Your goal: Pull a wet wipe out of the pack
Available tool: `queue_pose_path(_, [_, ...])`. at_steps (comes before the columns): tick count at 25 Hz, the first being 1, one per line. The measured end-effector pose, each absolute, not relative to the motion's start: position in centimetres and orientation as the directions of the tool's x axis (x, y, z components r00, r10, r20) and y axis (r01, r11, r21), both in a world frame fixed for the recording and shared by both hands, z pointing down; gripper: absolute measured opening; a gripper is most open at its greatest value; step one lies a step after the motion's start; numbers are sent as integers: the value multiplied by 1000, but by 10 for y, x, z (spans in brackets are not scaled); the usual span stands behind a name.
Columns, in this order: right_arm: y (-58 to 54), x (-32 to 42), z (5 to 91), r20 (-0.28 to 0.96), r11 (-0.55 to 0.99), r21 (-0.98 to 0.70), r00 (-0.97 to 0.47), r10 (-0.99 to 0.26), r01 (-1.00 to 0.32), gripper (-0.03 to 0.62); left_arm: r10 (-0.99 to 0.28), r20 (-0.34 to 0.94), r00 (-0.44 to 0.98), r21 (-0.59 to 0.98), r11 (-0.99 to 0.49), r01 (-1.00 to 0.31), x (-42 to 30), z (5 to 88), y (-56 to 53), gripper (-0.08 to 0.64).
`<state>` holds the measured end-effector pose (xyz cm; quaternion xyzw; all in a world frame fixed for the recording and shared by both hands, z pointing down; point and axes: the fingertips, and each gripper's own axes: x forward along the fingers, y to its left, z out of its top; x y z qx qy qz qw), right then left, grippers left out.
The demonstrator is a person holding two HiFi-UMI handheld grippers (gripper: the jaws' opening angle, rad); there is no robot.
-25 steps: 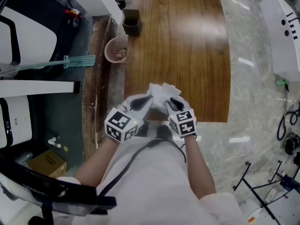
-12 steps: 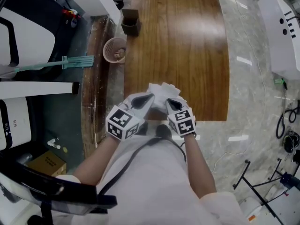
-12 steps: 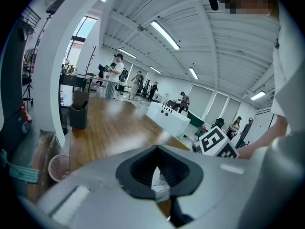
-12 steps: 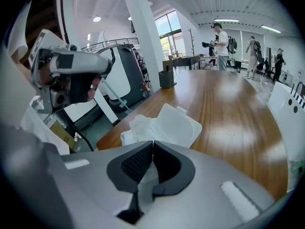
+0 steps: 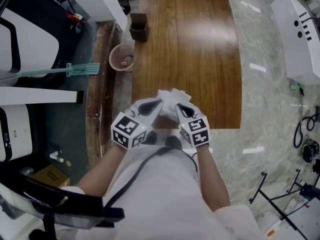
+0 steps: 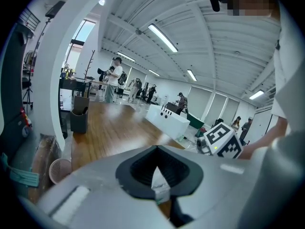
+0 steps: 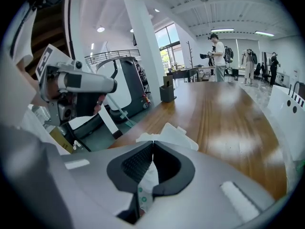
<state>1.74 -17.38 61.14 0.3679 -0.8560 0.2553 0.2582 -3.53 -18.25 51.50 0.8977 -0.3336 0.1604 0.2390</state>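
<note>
A white wet wipe pack hangs in the air over the near edge of the brown wooden table. My left gripper is shut on its left side and my right gripper on its right side, tips almost touching. In the left gripper view the left gripper pinches a thin white strip with a greenish edge. In the right gripper view the right gripper clamps white film with green dots, and a crumpled white part of the pack sticks out past the jaws.
A dark box stands at the table's far left corner, with a pink waste basket on the floor beside it. A green mop lies at the left. A white machine stands at the right, cables below it.
Both grippers stay shut on the pack in nearly the same place; only the head view has shifted slightly.
</note>
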Motion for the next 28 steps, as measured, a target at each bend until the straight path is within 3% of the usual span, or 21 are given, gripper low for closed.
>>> queue_pose_path(28, [-161, 37, 526, 471, 579, -188, -590, -656, -794, 12, -568, 355, 742, 283, -692, -665, -29, 479, -174, 3])
